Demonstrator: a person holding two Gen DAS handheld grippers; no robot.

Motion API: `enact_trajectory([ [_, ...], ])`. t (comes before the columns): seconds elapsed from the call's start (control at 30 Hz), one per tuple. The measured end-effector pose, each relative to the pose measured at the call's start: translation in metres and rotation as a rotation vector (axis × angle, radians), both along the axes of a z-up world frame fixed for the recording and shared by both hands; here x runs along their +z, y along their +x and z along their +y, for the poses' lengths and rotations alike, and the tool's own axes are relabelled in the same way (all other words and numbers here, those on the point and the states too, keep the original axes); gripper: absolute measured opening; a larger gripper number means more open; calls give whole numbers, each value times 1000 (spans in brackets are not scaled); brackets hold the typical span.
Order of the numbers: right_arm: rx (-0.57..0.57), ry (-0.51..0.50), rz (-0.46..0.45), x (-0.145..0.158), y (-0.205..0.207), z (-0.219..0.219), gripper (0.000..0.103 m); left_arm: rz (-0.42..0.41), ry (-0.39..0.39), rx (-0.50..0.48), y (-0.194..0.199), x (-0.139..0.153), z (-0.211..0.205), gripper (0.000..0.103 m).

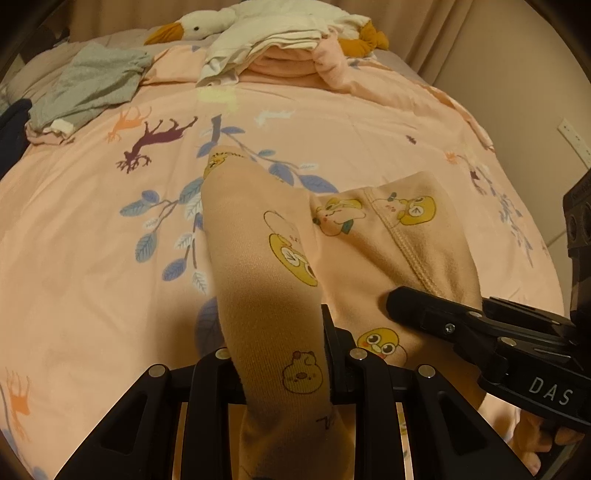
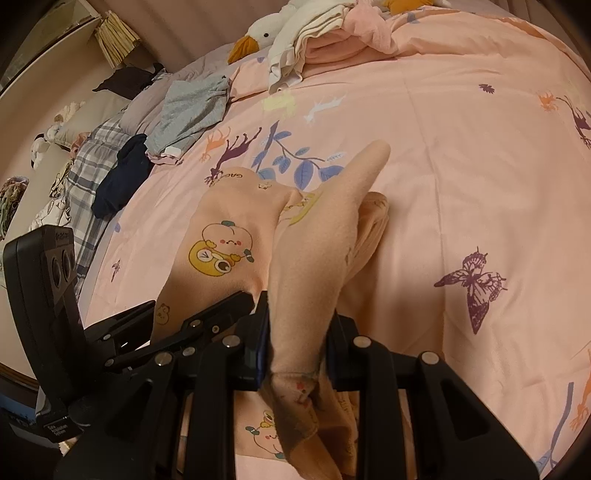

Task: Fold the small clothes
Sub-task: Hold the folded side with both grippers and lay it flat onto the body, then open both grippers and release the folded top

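The garment (image 1: 280, 236), peach knit printed with yellow and pink cartoon animals, is bunched into two raised folds running from 6 o'clock toward 12, its far end resting on the bedspread, one seam (image 1: 402, 243) showing at 3 o'clock.

A bed (image 1: 332, 122) under a pink printed cover fills both frames. On it: grey garment (image 1: 96, 83) upper left, goose plush (image 1: 199, 26) and folded pile (image 1: 284, 55) top centre, peach garment (image 1: 369, 236) at centre.

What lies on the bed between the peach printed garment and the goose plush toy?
Only bare bedspread and folded clothes, between garment and goose; left wrist view.
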State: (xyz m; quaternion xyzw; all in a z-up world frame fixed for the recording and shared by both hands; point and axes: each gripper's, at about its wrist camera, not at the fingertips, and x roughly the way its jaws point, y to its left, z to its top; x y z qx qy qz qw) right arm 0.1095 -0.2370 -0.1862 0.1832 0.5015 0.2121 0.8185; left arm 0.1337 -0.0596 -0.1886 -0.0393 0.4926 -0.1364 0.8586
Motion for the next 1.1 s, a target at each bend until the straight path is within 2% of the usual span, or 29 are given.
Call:
enact_trajectory([
  [0.13,-1,-5,9,-3,1,1,28,-9,33,-4,-1,-1,-5,24],
  [0.3,-14,-11,30,-12,3,-1,29,28,19,26,5,-8,0,24],
  [0.37,-24,-15,52,-18,6,-1,31,53,12,51,8,-12,4,30],
  [0.43,-32,-23,79,-26,9,-1,32,68,6,68,8,-12,6,31],
  [0.83,-40,-25,95,-32,11,-3,37,51,43,60,6,-9,2,31],
  [1.03,-48,-45,104,-31,12,-6,44,71,48,76,4,-1,5,31],
  [1.1,-43,-62,107,-28,11,-7,51,73,60,80,-1,9,8,32],
])
